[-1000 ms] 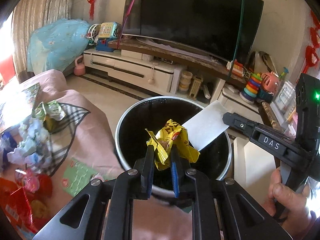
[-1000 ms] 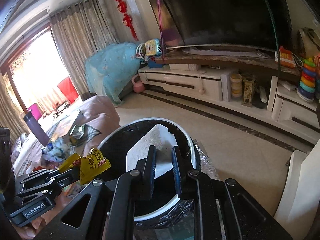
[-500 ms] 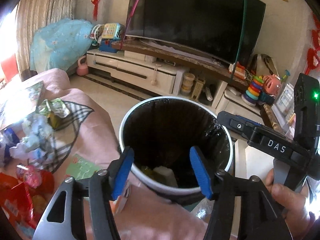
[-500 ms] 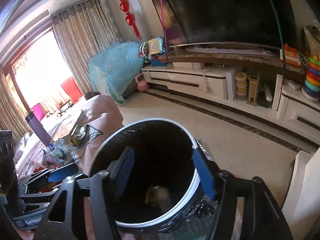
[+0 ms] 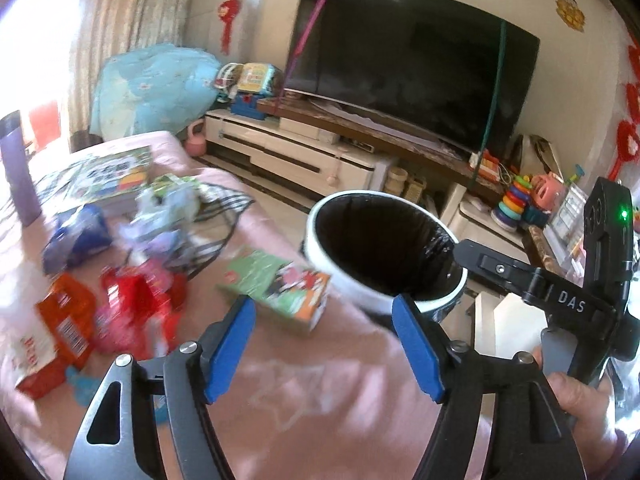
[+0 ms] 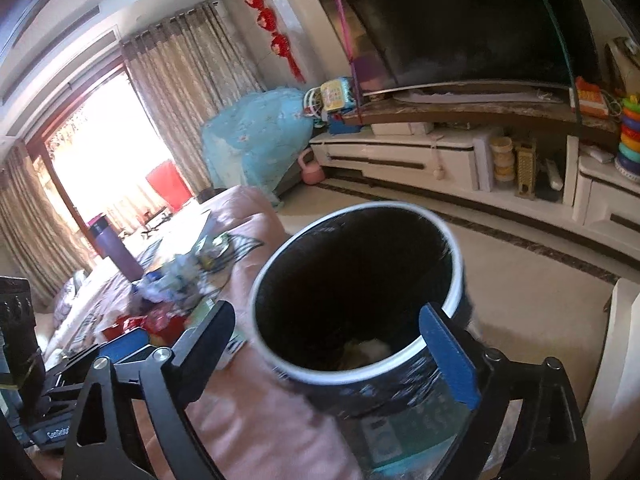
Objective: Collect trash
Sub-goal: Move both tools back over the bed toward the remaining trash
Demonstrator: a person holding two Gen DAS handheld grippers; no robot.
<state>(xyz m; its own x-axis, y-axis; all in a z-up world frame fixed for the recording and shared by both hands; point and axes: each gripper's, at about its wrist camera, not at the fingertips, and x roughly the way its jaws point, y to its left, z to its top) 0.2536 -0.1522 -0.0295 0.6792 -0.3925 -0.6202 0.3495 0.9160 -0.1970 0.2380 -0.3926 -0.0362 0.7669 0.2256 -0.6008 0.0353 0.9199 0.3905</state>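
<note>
Trash [image 5: 132, 304] is strewn on the pink cover left of the bin [image 5: 384, 248]; left gripper [image 5: 324, 344] and right gripper [image 6: 340, 344] are opening, empty. One piece is best singled out.

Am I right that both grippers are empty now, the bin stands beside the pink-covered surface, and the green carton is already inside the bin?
Not quite: the green carton is not in the bin; the left wrist view shows it lying on the pink-covered surface just beside the bin. The rest holds: the left gripper and right gripper are opening with nothing between their jaws.
</note>
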